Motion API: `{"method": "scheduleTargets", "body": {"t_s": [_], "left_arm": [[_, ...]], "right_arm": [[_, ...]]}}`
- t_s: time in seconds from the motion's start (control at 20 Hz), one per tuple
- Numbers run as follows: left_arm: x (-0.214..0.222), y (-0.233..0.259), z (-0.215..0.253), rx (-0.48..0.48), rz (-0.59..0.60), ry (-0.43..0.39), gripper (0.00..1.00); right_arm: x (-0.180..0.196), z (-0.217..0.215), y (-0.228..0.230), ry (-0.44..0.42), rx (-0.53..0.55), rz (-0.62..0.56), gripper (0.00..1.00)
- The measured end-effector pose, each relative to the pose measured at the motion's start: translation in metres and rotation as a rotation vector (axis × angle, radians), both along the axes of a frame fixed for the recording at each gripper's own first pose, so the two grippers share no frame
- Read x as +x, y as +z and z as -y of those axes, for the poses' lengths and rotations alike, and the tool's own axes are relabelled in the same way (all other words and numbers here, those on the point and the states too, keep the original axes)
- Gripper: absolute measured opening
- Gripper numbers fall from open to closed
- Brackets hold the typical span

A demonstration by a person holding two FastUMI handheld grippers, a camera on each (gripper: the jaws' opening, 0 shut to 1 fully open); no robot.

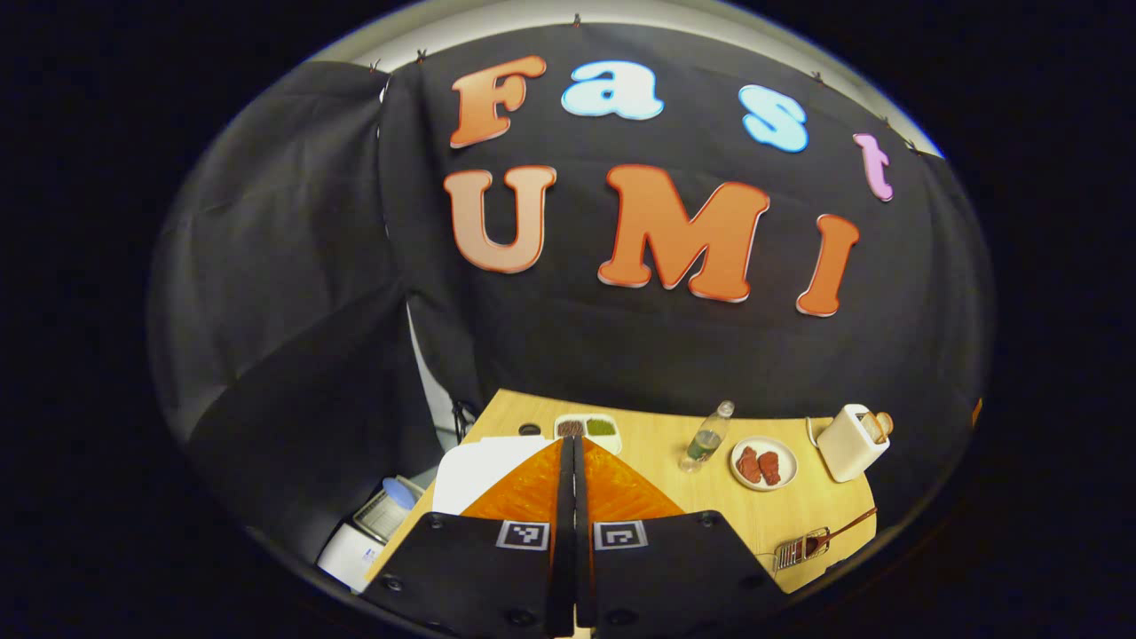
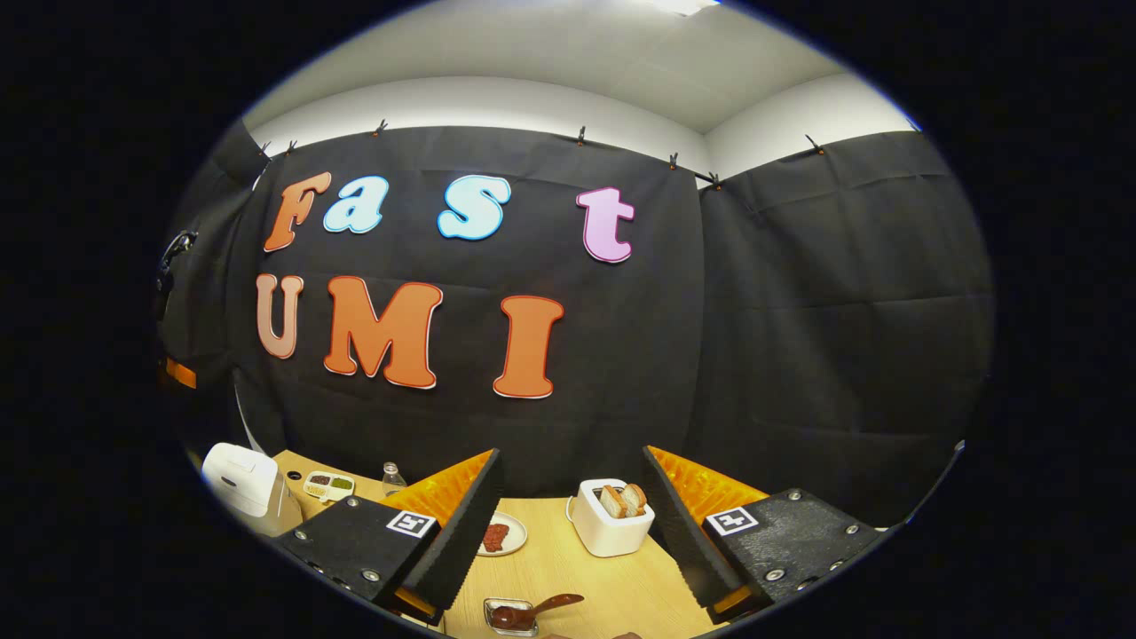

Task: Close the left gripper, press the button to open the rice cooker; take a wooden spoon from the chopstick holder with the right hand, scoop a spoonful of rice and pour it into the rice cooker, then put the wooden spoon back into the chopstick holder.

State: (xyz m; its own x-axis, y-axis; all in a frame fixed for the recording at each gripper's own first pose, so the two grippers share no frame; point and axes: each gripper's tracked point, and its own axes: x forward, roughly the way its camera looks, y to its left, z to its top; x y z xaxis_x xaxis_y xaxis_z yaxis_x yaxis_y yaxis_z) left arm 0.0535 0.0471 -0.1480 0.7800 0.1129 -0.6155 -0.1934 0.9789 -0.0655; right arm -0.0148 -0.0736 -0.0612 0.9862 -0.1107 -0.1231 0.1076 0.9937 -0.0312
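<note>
Rice cooker [image 2: 241, 484] x1, wooden spoon [image 2: 535, 609] x1; toaster [image 2: 611, 519] x1

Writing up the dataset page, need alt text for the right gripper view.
The right gripper hangs open above a wooden table, framing a white toaster holding bread. A wooden spoon lies in a holder below; a white rice cooker stands far left.

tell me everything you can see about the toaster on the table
The toaster is a small white boxy appliance with rounded corners, plastic-looking and glossy. It stands upright on the wooden table near the black cloth wall. Slices of browned bread stick up out of its top slots. In the right gripper view it sits between the open fingers of the right gripper, farther off and untouched. A plate of red food lies beside it, apart.
</note>
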Motion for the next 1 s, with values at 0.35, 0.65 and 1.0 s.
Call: {"method": "scheduleTargets", "body": {"t_s": [0.35, 0.65, 1.0], "left_arm": [[-0.021, -0.126, -0.013, -0.186, -0.482, 0.044, 0.05], [-0.038, -0.185, -0.019, -0.217, -0.666, 0.073, 0.05], [-0.048, -0.203, -0.010, -0.217, -0.701, 0.063, 0.05]], "right_arm": [[-0.029, 0.011, -0.017, -0.088, -0.028, -0.063, 0.95], [-0.049, 0.017, -0.032, -0.140, -0.042, -0.119, 0.95], [-0.056, 0.012, -0.045, -0.133, -0.042, -0.157, 0.95]]}}
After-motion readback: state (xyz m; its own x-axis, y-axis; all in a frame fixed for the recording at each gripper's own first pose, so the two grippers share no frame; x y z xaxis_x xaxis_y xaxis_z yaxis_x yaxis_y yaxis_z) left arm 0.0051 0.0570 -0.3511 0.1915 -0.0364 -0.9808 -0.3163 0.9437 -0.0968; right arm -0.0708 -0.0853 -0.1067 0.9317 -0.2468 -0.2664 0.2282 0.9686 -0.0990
